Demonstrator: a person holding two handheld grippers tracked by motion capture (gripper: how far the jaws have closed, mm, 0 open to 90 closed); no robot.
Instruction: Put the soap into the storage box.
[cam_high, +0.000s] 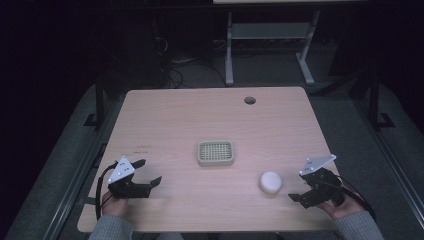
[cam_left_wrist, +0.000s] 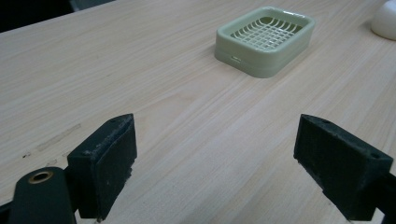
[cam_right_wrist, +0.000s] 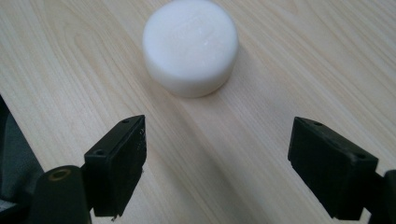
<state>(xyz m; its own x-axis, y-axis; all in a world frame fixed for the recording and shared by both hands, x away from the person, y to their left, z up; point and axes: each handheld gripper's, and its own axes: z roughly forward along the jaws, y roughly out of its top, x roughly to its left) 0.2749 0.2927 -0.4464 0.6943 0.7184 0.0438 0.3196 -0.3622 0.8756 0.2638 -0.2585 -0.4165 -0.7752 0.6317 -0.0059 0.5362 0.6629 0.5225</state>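
Setup at this moment: pale wooden table (cam_high: 165, 115), a green soap dish (cam_high: 215, 153) with a grid insert near the centre, and a round white soap bar (cam_high: 270, 182) lying on the bare wood at about 4 o'clock from the dish, near it but clearly apart.

Right gripper (cam_high: 300, 192) sat at about 3 o'clock from the soap bar, just beside it, not touching. Jaws were spread wide with nothing between them. In the right gripper view the soap bar (cam_right_wrist: 190, 46) lay straight ahead at 12 o'clock, beyond the jaw tips.

Left gripper (cam_high: 150, 174) rested at about 8 o'clock from the dish, well apart from it. Its jaws were likewise wide apart and empty. In the left gripper view the soap dish (cam_left_wrist: 265, 39) stood ahead at roughly 1 o'clock, empty, with the edge of the soap bar (cam_left_wrist: 386, 21) at the far right.

Judgement: the step in hand looked like the approach to the soap bar, no grasp yet made. The next move would call for the right gripper to advance until the jaws straddle the bar across its width, then close gently; the smooth, rounded sides could slip. The left gripper could steady the dish.
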